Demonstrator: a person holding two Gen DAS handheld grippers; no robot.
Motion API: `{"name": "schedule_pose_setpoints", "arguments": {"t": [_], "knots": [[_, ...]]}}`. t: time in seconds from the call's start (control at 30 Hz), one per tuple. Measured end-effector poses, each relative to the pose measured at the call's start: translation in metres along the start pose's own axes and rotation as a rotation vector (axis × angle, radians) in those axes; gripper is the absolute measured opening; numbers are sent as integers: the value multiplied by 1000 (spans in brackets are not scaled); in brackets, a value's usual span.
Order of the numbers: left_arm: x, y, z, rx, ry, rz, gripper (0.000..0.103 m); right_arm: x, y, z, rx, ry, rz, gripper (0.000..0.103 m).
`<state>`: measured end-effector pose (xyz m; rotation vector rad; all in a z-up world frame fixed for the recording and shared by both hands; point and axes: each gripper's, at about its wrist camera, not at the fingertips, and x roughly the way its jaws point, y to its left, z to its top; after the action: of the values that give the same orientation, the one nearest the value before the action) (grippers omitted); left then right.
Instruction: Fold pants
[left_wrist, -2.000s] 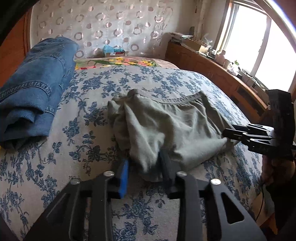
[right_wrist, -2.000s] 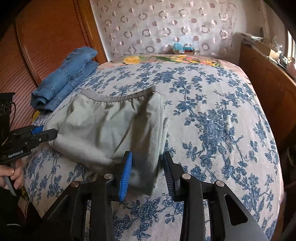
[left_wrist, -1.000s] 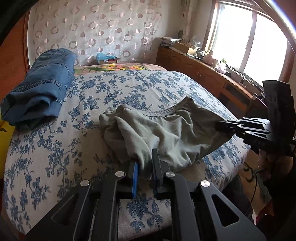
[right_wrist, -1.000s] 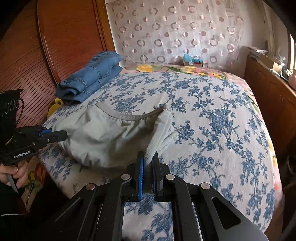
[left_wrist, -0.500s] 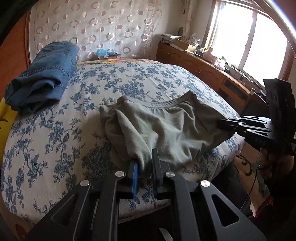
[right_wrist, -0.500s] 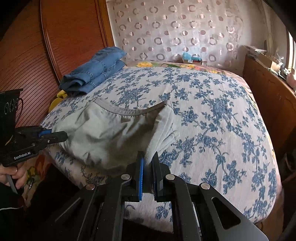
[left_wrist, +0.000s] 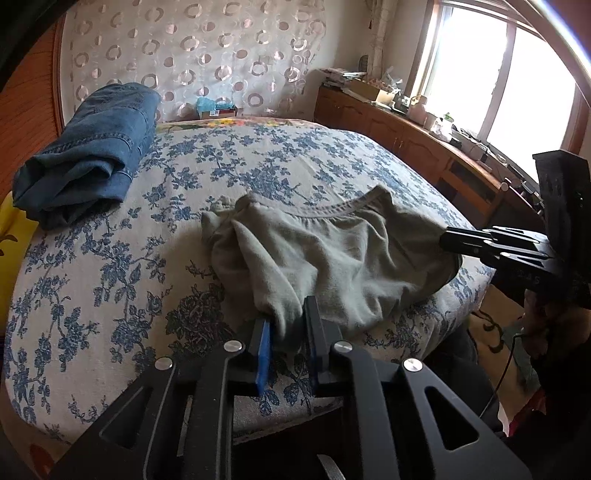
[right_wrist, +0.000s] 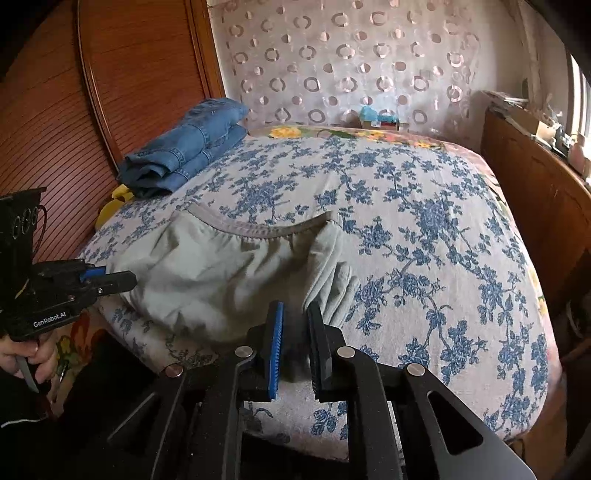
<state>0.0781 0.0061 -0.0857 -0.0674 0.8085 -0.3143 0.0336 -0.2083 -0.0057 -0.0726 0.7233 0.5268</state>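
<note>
Claws (left_wrist: 288, 339) parted slightly, pants (left_wrist: 332, 254) between

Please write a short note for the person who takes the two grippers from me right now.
Left gripper: shut on the pants' near left edge.
Right gripper: shut on their near right edge.
Pants: rumpled at the bed's near edge, waistband on the far side.
Jeans: folded, far left.
Done: both edges gripped. Left: fold and smooth.

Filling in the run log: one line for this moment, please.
step: fold pants | left claw: shut on grey pants | right claw: shut on grey pants | pants: on bed
</note>
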Motion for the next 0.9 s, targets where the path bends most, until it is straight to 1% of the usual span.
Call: {"name": "schedule_pose_setpoints", "arguments": {"t": [0.07,0.1,0.13,0.17,0.23,0.27,0.33,0.57,0.8,0.87,0.9], "knots": [[-4,-1,2,3,-10,2,27,-4,0,2,-1,-14,-2,21],[-5,-1,3,6,-15,2,29,-6,0,2,-2,-21,0,25],[-6,-1,5,10,-22,4,36,-6,0,2,-1,-26,0,28],[-8,-1,7,15,-31,9,45,-7,0,3,-1,-28,-2,29],[-10,0,10,18,-46,15,52,-8,0,3,-3,-32,-8,33],[-10,1,12,18,-44,18,64,-8,0,3,-4,-32,-7,33],[-9,4,15,12,-55,24,80,-7,0,2,-8,-30,-6,33],[0,16,24,-31,-59,48,80,2,-5,5,-4,-16,-15,33],[8,18,30,-35,-48,51,80,16,-10,8,3,3,-16,33],[10,19,32,-35,-47,46,80,20,-11,9,4,6,-14,34],[12,19,33,-35,-46,45,80,23,-11,10,5,8,-14,36]]}}
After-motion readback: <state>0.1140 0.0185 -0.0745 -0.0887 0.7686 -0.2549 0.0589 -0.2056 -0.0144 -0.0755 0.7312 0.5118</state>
